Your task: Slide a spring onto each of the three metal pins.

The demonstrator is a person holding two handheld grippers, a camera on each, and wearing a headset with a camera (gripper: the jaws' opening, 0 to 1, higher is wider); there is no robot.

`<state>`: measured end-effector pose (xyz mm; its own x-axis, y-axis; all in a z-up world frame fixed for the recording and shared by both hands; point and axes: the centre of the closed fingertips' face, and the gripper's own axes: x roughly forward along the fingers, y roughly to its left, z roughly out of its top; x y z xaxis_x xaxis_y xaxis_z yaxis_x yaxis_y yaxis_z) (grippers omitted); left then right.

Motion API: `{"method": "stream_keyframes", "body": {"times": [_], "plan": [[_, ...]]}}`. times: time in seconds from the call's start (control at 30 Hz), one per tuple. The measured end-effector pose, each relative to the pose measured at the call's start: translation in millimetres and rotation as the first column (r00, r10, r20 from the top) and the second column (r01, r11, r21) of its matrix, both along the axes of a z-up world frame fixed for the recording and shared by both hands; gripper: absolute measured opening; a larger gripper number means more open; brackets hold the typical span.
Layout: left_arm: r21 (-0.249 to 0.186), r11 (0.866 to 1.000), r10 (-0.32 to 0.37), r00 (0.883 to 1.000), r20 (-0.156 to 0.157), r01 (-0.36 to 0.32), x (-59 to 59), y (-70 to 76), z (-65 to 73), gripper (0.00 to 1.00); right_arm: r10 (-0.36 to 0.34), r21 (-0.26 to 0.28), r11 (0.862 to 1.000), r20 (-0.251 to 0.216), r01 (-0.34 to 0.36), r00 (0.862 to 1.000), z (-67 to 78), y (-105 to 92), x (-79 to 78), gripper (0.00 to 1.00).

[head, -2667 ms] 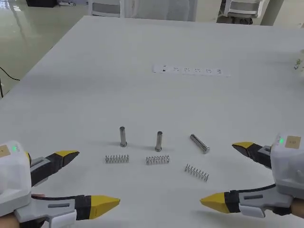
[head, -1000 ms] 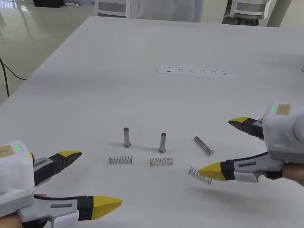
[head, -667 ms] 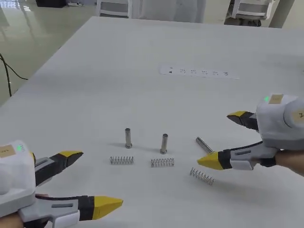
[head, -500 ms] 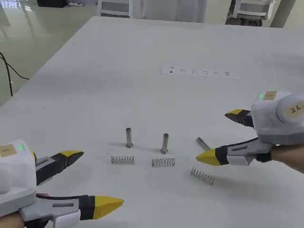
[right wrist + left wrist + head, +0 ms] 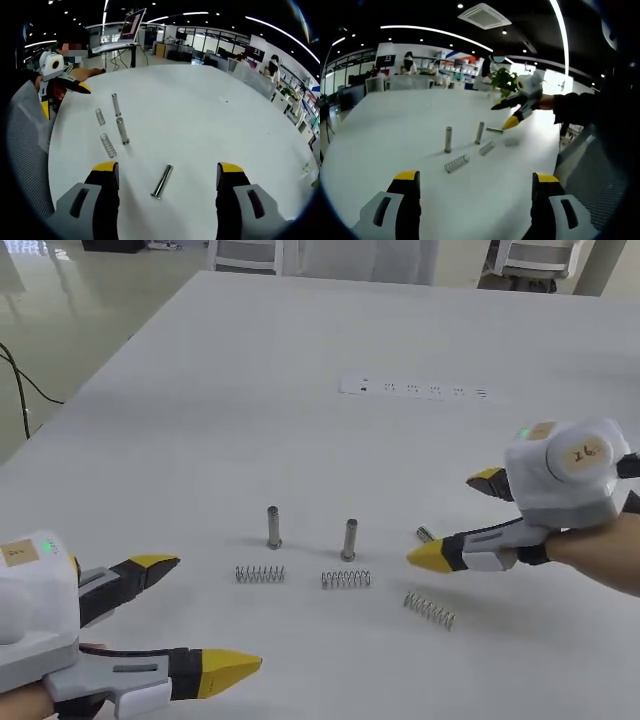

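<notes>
White counter (image 5: 300,360) in a bright open-plan office, power strip (image 5: 412,390) flat at 12 o'clock, far side.

Mid-counter, head view: two upright pins (image 5: 273,527) side by side, standing on their heads. At 3 o'clock from them, lying pin (image 5: 424,534) down on its side, mostly hidden behind a yellow jaw tip. Three springs (image 5: 346,580) loose on the counter, one at 6 o'clock of each pin, none threaded on yet.

Right gripper (image 5: 442,518): jaws spread wide, nothing held, hovering over the lying pin. From the right gripper view, pin dead ahead at 12 o'clock, between the two jaws and touching neither; long axis from about 7 to 1 o'clock, flanged head at the near end. Runs nearly along the reach of the jaws, so a straight closing should pinch across the shaft.

Left gripper (image 5: 215,612): jaws equally wide, empty, low at 7 o'clock of the head view, well apart from every part.

Clearly the nearer hand for this pin: the right. Likely step in hand: lowering onto the shaft and gripping it. Likely hazard: a round shaft rolling away under an off-centre pinch.
</notes>
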<state>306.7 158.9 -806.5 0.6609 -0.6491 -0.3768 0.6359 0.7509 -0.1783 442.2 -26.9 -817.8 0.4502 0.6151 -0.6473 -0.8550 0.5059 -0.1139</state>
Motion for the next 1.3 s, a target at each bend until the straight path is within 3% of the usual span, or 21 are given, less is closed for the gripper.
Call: {"method": "stream_keyframes", "body": {"times": [0.4,0.73,1.3], "plan": [[-0.001,1.0,-0.003,1.0,-0.004,0.003,-0.4,-0.3,-0.4,0.87,-0.022,-0.059,0.998,-0.033,0.02,0.999,-15.8,-1.8,5.2,0.63],[-0.001,1.0,-0.005,1.0,-0.005,0.005,-0.9,-0.7,-0.9,0.86,-0.058,-0.072,0.996,-0.084,0.052,0.995,-22.3,0.9,6.6,0.48],[-0.003,1.0,-0.005,1.0,-0.004,0.005,0.1,-0.7,-0.7,0.87,-0.083,-0.1,0.992,-0.132,0.07,0.988,-31.1,2.9,7.4,0.26]]}}
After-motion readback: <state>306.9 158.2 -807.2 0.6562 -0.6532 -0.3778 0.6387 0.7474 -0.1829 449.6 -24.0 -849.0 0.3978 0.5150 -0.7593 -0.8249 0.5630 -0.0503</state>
